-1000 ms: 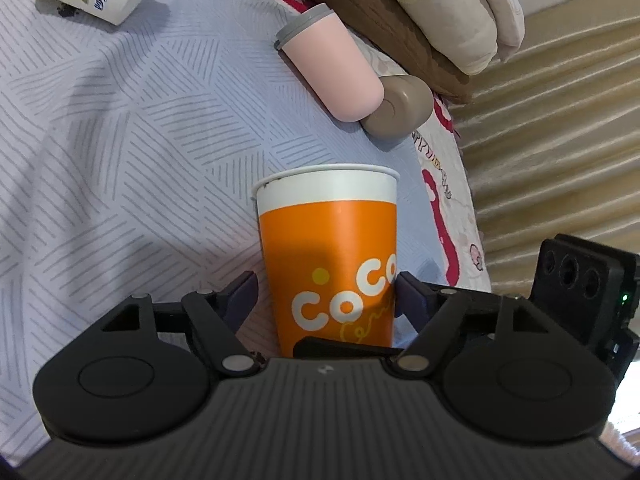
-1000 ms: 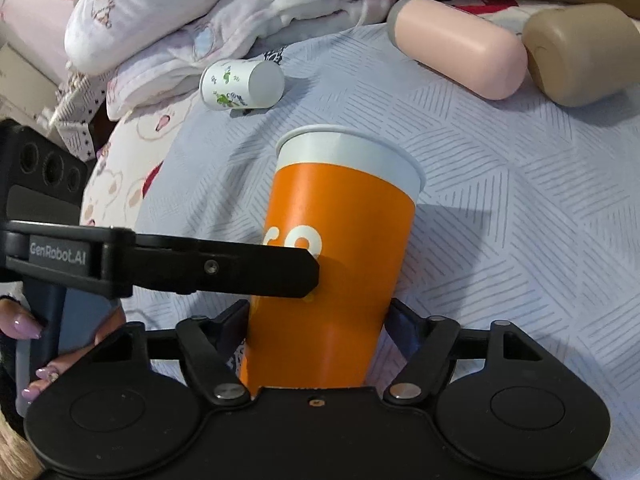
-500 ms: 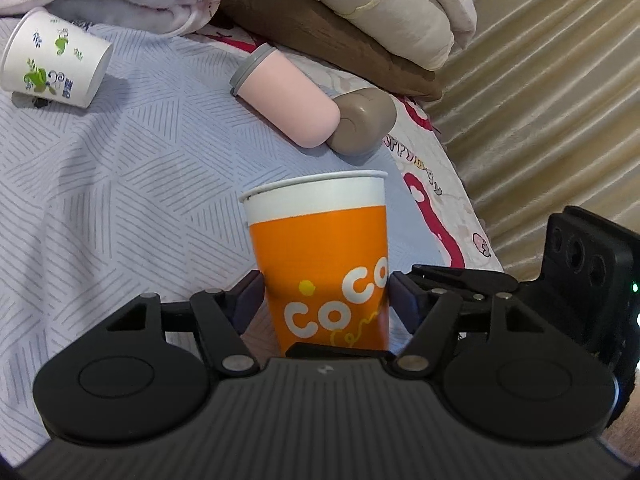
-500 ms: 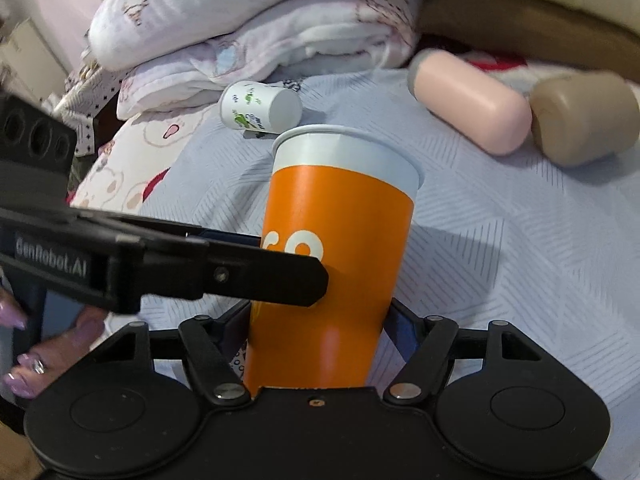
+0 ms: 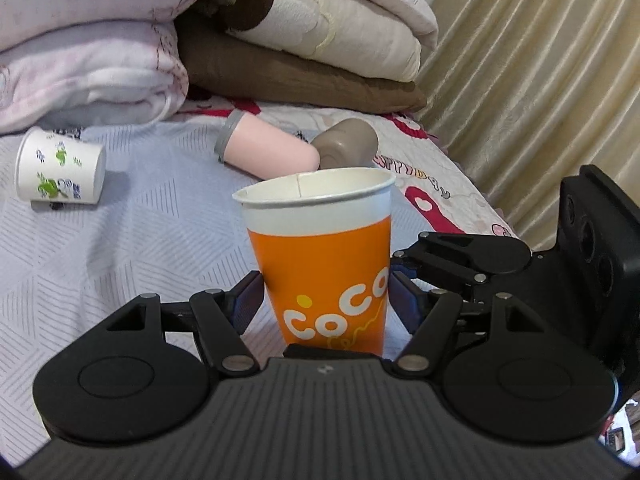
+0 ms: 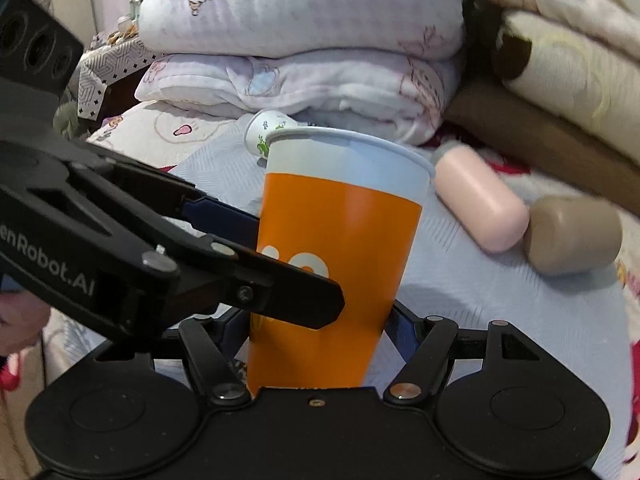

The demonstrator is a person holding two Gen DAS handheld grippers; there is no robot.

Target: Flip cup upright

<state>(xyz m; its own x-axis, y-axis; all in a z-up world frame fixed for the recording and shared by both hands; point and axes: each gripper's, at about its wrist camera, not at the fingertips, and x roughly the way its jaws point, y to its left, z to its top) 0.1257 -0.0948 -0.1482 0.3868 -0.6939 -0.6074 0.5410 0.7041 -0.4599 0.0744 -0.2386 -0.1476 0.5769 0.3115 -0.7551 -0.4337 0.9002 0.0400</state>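
Observation:
An orange and white paper cup with "CoCo" lettering is nearly upright, mouth up, over the grey patterned bed sheet. My left gripper is shut on its lower body, a finger on each side. My right gripper is shut on the same cup from another side. The left gripper's fingers cross the right wrist view at the cup's left. The right gripper's body shows at the right of the left wrist view. The cup's base is hidden behind the gripper bodies.
A small white paper cup with green print lies on its side at the left. A pink tumbler and a tan cup lie behind. Folded quilts are stacked at the back. A beige curtain hangs at the right.
Both grippers have tilted up with the orange cup held between them, so the views now look level across the bed and the cup stands closer to upright. Its open mouth now shows.

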